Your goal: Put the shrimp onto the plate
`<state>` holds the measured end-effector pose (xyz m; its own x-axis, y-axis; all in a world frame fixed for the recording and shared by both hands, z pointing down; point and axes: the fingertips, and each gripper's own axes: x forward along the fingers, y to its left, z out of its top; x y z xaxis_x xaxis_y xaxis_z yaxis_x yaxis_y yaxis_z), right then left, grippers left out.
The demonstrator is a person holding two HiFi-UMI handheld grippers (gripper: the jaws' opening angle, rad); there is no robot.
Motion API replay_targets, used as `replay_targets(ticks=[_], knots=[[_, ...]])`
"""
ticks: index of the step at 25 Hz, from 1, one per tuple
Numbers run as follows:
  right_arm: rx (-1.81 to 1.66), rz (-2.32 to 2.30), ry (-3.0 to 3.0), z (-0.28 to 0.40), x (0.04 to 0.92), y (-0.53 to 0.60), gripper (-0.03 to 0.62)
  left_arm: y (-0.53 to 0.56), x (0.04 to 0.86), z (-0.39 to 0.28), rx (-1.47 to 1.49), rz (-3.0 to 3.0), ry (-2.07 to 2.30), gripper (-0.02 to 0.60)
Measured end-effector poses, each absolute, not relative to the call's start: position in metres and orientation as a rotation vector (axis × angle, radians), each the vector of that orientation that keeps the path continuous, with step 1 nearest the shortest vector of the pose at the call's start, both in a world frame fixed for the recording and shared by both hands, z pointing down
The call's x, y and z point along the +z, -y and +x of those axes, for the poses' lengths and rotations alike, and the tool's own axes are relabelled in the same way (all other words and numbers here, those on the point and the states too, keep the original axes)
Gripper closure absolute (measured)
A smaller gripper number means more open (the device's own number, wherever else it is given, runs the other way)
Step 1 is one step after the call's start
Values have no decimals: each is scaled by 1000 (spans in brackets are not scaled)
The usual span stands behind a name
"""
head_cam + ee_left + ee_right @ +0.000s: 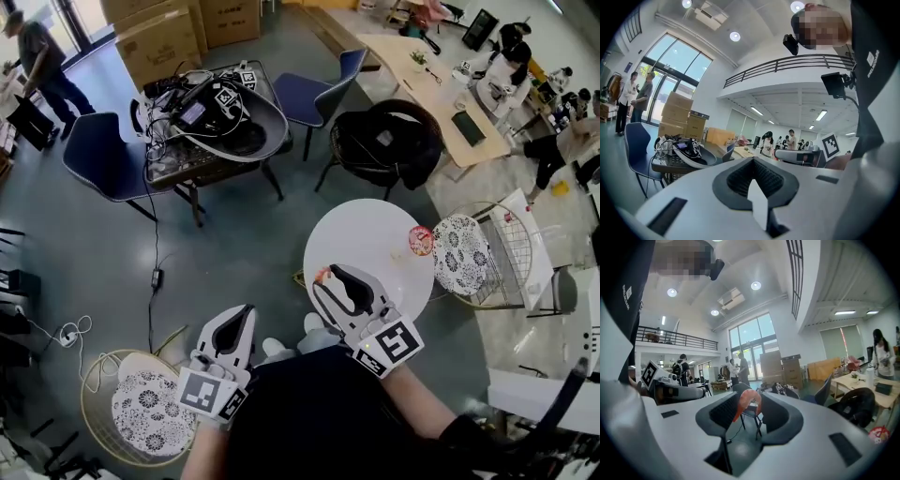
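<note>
Head view shows the right gripper (328,278) clamping the shrimp (322,275) over the white table's (366,230) 8 o'clock rim, the plate (420,240) at 2 o'clock from it, while the farther left gripper (242,315) is closed on nothing.

A round white surface (370,225) stands on the grey floor (234,244). A small plate (421,240) with a red pattern lies on it, close to its right edge. Just left of the plate is a faint pinkish spot, too small to make out.

Open office-workshop: stacked cartons (159,42), long desk (433,86), railed mezzanine (787,64)
</note>
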<state>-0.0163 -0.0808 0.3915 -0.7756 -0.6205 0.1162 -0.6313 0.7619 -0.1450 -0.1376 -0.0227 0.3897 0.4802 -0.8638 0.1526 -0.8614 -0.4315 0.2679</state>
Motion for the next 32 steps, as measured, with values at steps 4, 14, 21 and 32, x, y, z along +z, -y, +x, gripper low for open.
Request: replay_targets(ticks=[4, 14, 21, 32], knots=[[305, 1129, 2790, 23, 416, 93, 430, 37, 392, -108, 33, 2459, 1387, 575], [450, 1265, 2553, 109, 489, 105, 430, 61, 406, -51, 125, 2488, 1266, 575], [522, 1271, 2416, 156, 547, 106, 430, 70, 415, -17, 205, 2506, 1201, 574], [651, 1184, 2279, 193, 639, 102, 430, 77, 433, 3, 292, 2471, 1221, 574]])
